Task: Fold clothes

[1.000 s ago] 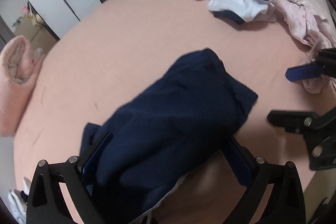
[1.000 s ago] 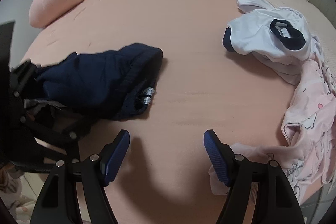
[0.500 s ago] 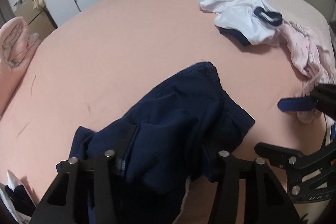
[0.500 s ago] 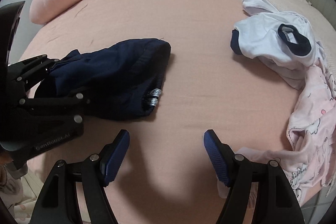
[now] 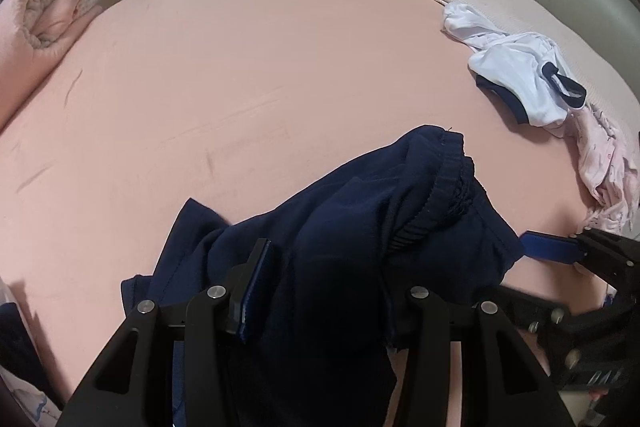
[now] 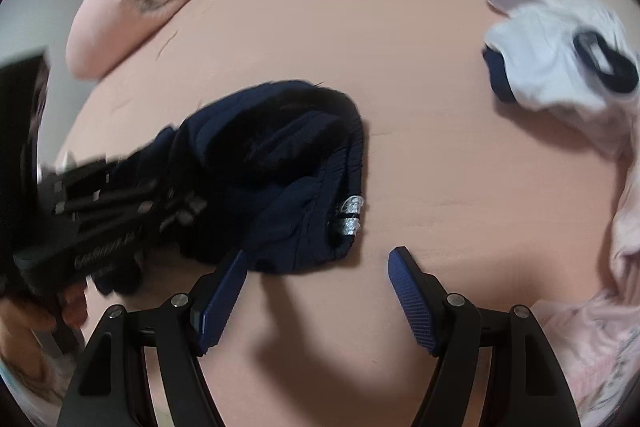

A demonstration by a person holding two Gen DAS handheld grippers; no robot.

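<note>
navy shorts (image 5: 360, 247) lie bunched on the pink bedsheet (image 5: 240, 87), near its front edge, the ribbed elastic waistband at their far end. in the right wrist view the same shorts (image 6: 280, 167) show two short silvery cord ends (image 6: 350, 215) sticking out at the hem nearest the camera; the picture there is blurred by motion.

writing: white lettering runs along the black body of the left gripper (image 6: 128, 211) in the right wrist view, but the blur leaves it unreadable. a few letters show on the right gripper's frame at the lower right of the left wrist view, too small to read.

left gripper (image 5: 320, 291): cloth fills the gap between its two fingers and drapes over the right one, hiding its pad; the left finger's blue pad (image 5: 254, 291) presses against the fabric. the fingers stand fairly narrow and are clamped on the shorts.

right gripper (image 6: 316, 287): its fingers stand wide apart with bare sheet between them, gripping nothing. the left blue pad (image 6: 222, 295) sits just at the near hem of the shorts, touching or all but touching; the right pad is clear of them.

farther off, a white shirt with navy trim (image 5: 524, 83) lies crumpled near the far right side of the bed, with a pale pink printed garment (image 5: 604, 171) just beside it toward the near edge. a rolled pink blanket (image 5: 40, 27) rests at the far left edge.
</note>
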